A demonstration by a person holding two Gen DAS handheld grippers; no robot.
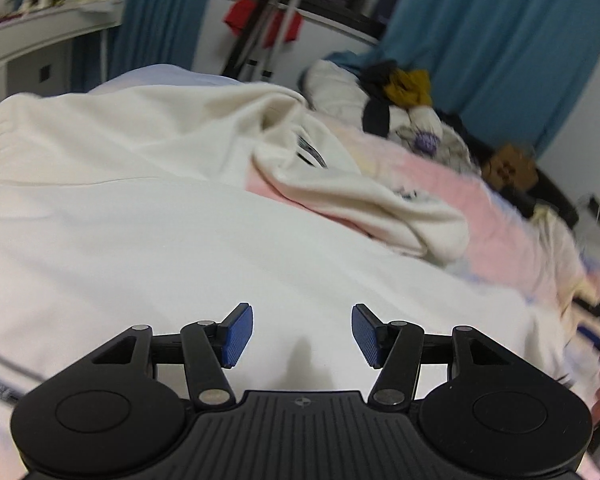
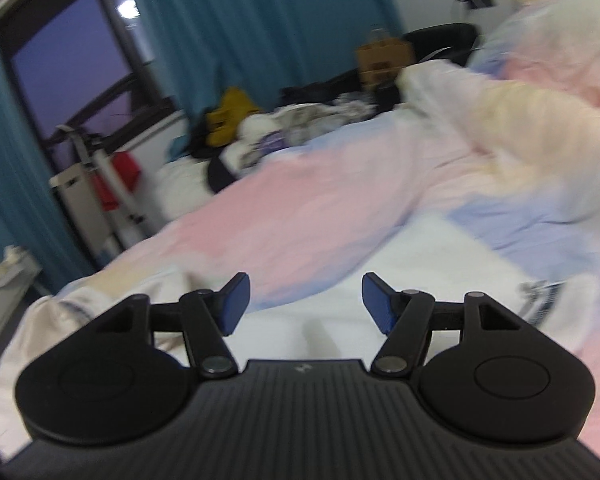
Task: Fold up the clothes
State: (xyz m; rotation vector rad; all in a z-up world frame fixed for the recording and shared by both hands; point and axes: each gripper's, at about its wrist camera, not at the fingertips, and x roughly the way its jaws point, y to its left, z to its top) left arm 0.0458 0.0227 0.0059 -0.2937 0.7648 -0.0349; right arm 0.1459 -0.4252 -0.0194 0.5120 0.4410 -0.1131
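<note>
Left gripper (image 1: 302, 334) hangs wide apart and empty over the white garment (image 1: 148, 240), which spreads right below and ahead of it; right gripper (image 2: 304, 304), also wide and empty, sits above the same garment's edge on the pink bedcover (image 2: 300, 216)

Cool, even indoor light fills both views. Motion blur smears the bedding (image 2: 320, 200), worst rightward. Fisheye distortion bends the curtains (image 1: 500, 40) at the edges.

A home bedroom: pastel duvet (image 2: 300, 208), teal curtains (image 2: 240, 20), heaped clothes (image 2: 284, 128).
</note>
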